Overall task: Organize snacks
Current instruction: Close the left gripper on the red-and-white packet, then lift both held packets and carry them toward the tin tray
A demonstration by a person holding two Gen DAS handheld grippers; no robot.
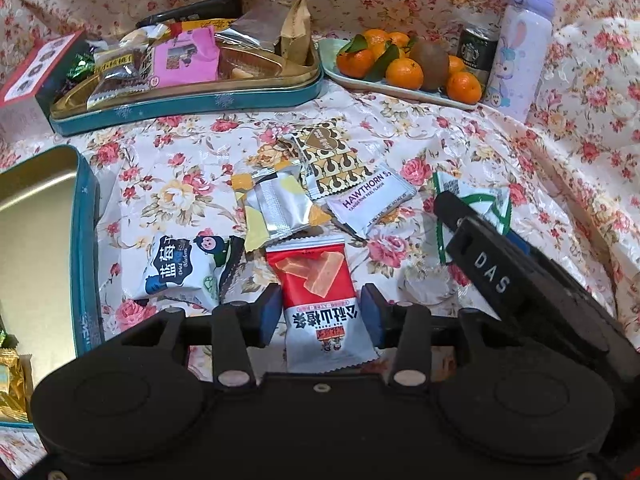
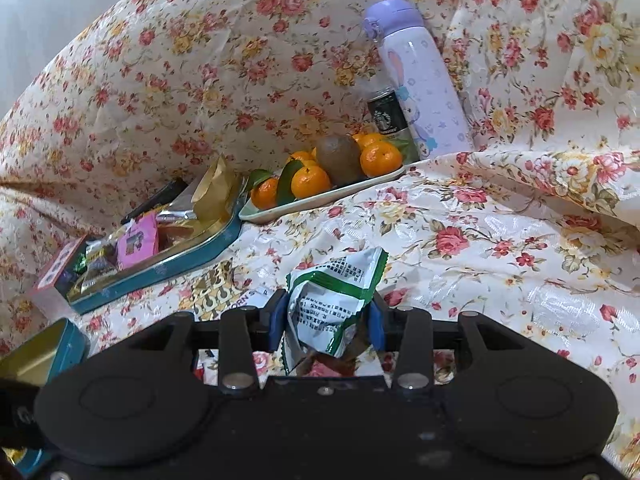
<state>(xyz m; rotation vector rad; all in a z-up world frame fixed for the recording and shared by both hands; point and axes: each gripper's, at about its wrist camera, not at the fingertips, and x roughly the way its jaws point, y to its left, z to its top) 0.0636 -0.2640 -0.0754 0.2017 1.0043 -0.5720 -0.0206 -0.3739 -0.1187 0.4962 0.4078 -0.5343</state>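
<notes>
The left gripper (image 1: 320, 314) stands with its jaws apart around a red-and-white snack packet (image 1: 318, 292); the blue pads (image 1: 269, 312) flank the packet with a sliver of gap on each side, so it lies loose on the flowered cloth (image 1: 460, 140). The right gripper (image 2: 326, 320) is clamped on a crumpled green-and-white packet (image 2: 334, 300) — its pads press both sides and the wrapper buckles between them, held just above the cloth.

Near the left gripper, toward the cloth's left edge, lies a blue-and-white dried-blueberry packet (image 1: 176, 268); beside that, at the edge itself, sits an empty teal tin (image 1: 86, 240) with a gold inside. Further in, mid-cloth, a small heap: a silver-and-yellow packet (image 1: 276, 208), a white hawthorn packet (image 1: 370, 200) and a gold-patterned sachet (image 1: 328, 160), overlapping one another.

At the far side a second teal tin (image 1: 192, 102) holds mixed snacks, a pink packet (image 1: 186, 58) among them; to its right — just beside it — a pale plate (image 1: 384, 84) carries mandarins and a kiwi; past the plate stand a dark can (image 1: 476, 52) and a lilac bottle (image 1: 520, 48).
</notes>
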